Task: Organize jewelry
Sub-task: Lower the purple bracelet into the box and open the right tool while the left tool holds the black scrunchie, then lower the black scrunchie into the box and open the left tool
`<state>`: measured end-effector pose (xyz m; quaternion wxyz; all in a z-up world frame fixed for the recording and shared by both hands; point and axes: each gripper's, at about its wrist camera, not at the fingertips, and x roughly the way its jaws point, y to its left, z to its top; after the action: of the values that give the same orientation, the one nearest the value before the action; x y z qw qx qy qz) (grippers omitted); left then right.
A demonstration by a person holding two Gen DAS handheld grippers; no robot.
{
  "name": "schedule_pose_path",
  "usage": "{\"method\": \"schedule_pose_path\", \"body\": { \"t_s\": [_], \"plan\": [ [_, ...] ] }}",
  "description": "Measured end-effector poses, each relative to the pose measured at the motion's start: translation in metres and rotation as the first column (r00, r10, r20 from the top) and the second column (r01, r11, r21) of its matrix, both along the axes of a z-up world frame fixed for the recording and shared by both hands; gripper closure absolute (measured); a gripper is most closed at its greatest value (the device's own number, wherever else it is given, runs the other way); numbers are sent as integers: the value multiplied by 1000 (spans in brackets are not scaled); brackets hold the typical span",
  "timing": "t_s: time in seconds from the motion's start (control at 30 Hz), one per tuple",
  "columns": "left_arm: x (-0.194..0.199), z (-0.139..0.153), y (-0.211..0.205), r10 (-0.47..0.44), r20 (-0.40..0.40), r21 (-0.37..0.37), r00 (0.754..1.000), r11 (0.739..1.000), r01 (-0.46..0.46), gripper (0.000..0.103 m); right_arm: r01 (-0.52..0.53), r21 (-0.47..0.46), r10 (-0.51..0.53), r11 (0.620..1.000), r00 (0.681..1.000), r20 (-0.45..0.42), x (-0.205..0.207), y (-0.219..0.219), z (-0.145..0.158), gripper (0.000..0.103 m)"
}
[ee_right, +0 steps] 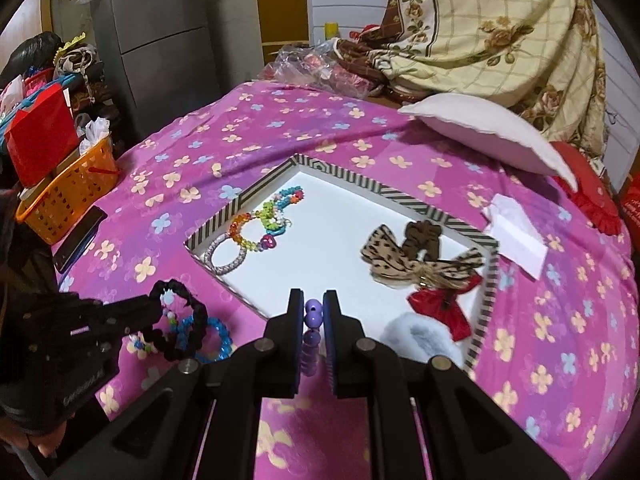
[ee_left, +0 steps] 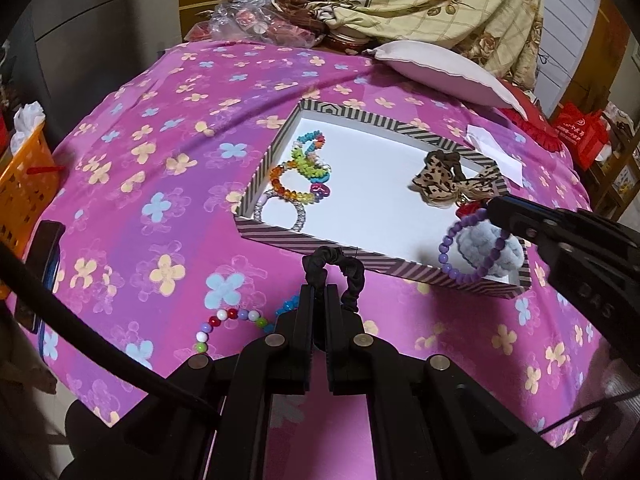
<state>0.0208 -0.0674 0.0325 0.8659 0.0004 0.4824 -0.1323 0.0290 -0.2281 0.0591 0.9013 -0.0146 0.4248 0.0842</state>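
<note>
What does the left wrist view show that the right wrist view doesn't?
Only the left wrist view shows the whole purple bead bracelet hanging as a loop from the right claw over the grey pompom, plus a multicolour bead strand on the bedspread. Only the right wrist view shows the red bow clearly and the blue bead bracelet. Both show the striped box, the leopard bow and the black scrunchie in the left claw.

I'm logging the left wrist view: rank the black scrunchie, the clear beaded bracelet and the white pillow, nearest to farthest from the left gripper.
1. Black scrunchie: pinched in the left gripper.
2. Clear beaded bracelet: inside the box's near left corner.
3. White pillow: beyond the box, right.
</note>
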Motion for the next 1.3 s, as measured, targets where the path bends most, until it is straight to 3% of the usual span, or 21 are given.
{"method": "schedule_pose_path", "body": {
  "t_s": [0.2, 0.5, 0.87, 1.1, 1.3],
  "plan": [
    [10, -1, 5, 13, -4, 5, 1000, 1000, -13, 80, 2, 6, -2, 1000, 999, -50, 30, 2, -22, 93],
    [21, -3, 3, 9, -17, 2, 1000, 1000, -8, 80, 77, 8, -75, 997, 990, -123, 64, -35, -62, 93],
    [30, 4, -14, -22, -16, 10, 1000, 1000, 22, 80, 129, 33, -125, 991, 986, -108, 74, -58, -78, 93],
    [54, 9, -30, -38, -37, -20, 999, 999, 37, 80, 132, 81, -126, 988, 989, -76, 56, -63, -62, 71],
    [93, 8, -54, -50, -61, -31, 997, 998, 48, 80, 123, 89, -119, 988, 991, -57, 42, -67, -52, 61]
  ]
}}
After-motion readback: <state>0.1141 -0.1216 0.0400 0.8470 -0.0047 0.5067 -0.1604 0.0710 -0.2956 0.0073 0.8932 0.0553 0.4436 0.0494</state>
